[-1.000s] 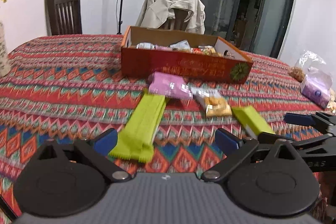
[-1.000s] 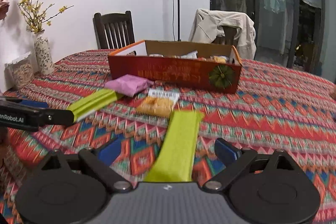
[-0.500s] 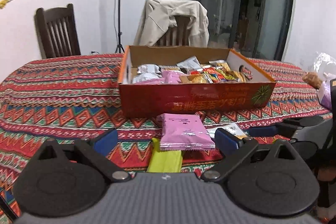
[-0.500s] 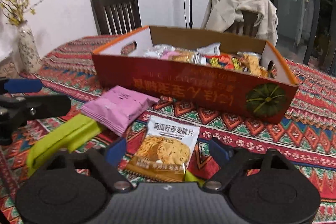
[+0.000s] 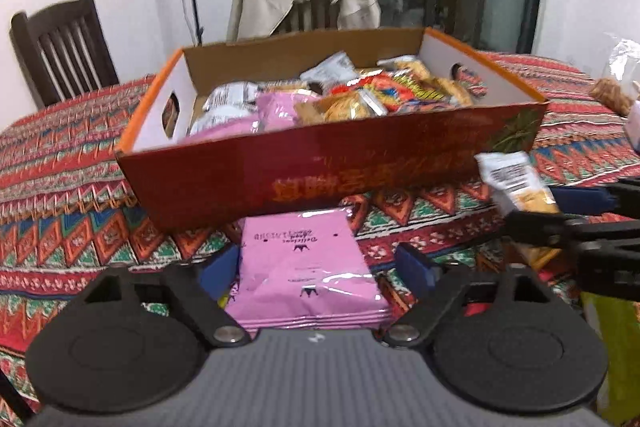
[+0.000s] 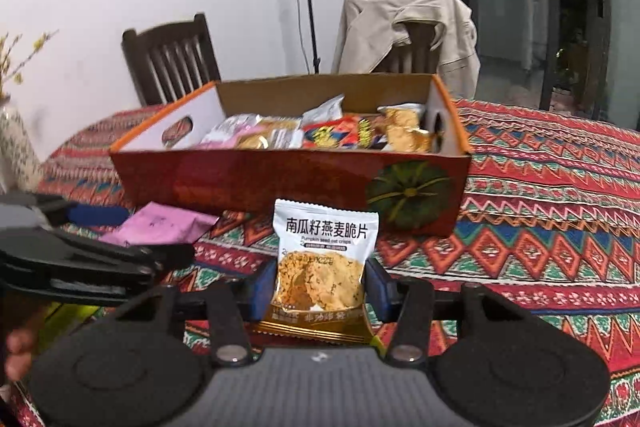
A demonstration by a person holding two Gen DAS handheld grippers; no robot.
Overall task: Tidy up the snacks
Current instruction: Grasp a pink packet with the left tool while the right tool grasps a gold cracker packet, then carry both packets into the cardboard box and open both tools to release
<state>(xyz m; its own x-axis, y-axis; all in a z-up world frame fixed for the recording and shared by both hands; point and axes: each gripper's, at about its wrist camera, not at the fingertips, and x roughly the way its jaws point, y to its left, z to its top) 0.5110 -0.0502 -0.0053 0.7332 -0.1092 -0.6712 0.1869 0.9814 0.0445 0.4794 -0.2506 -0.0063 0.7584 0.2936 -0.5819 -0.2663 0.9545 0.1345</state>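
Both claws have been brought closer to the snack box (image 5: 328, 167) at the counter's (image 6: 540, 195) middle. The left claw (image 5: 316, 267) is closing around the pink packet (image 5: 308, 267), perhaps touching it. The right claw (image 6: 320, 285) is closing on the pumpkin crisp packet (image 6: 322, 259), pads at its sides.

black claw (image 5: 320, 269) with blue pads (image 5: 218, 269), round discs, silver screws.

1. Red cardboard box (image 5: 332, 163) stands open on the patterned cloth, full of mixed snack packets
2. Pink packet (image 5: 308, 267) lies flat just before the box's front wall
3. White-and-gold pumpkin seed crisp packet (image 6: 320, 267) stands upright, lifted, right of the pink one
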